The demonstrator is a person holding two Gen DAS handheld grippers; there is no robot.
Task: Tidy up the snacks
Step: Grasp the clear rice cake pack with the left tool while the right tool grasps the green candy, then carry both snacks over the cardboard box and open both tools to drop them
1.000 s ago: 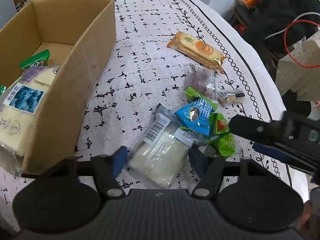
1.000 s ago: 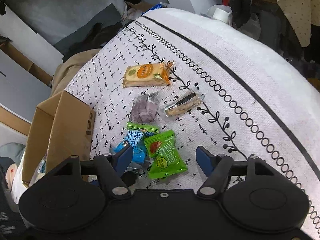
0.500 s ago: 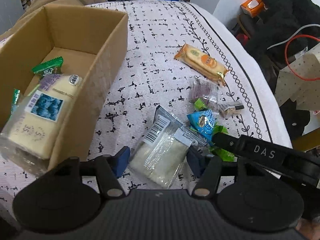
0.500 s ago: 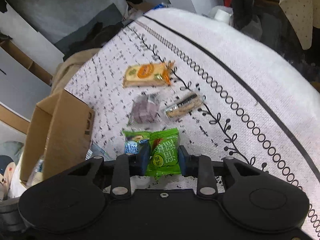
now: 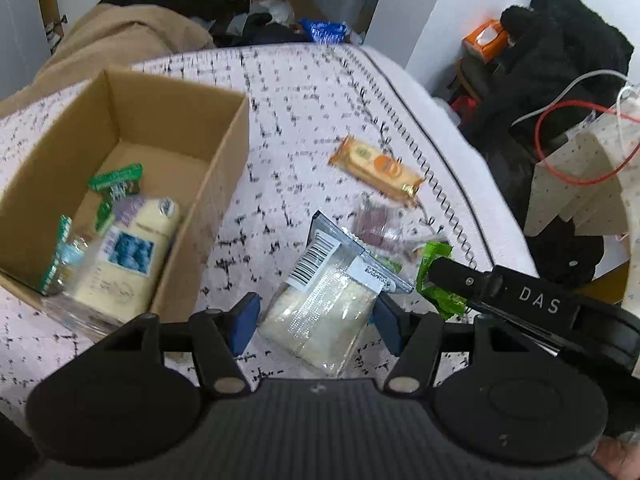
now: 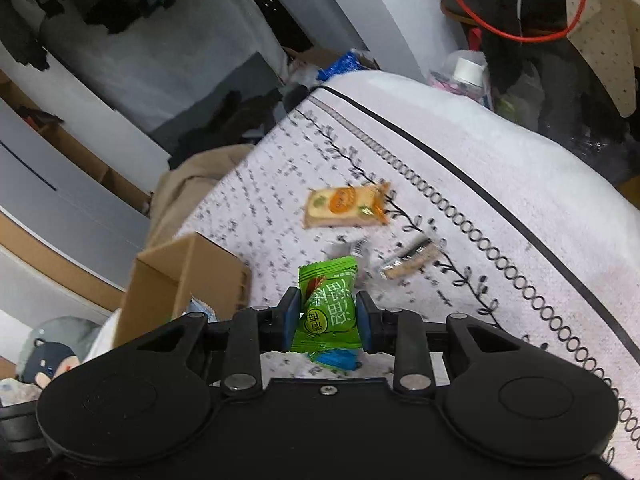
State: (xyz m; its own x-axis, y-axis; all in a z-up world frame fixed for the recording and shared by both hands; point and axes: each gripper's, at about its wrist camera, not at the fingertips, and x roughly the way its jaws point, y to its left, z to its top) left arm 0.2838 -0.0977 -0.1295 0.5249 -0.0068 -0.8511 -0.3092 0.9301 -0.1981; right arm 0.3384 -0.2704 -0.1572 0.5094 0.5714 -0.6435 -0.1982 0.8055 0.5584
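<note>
My left gripper (image 5: 314, 320) is shut on a clear packet of white snack (image 5: 320, 312) and holds it a little above the patterned tablecloth (image 5: 304, 92). My right gripper (image 6: 328, 318) is shut on a green candy packet (image 6: 326, 304), raised off the cloth, and a blue wrapper (image 6: 336, 358) shows just beneath it. In the left wrist view the green packet (image 5: 436, 276) is pinched in the right gripper's black finger (image 5: 520, 296). The open cardboard box (image 5: 224, 184) stands to the left and holds a large cream packet (image 5: 128, 256) and green sweets (image 5: 116, 180).
An orange cracker packet (image 6: 344, 206), a purple packet (image 5: 376, 224) and a small bar (image 6: 408, 260) lie on the cloth beyond the grippers. The table's right edge (image 5: 472, 168) drops to dark clothes (image 5: 560, 40), a red cable (image 5: 576, 140) and an orange tissue box (image 5: 484, 38).
My right gripper closed on the green candy packet and lifted it off the cloth. My left gripper rose with the clear packet, which now covers the blue snack.
</note>
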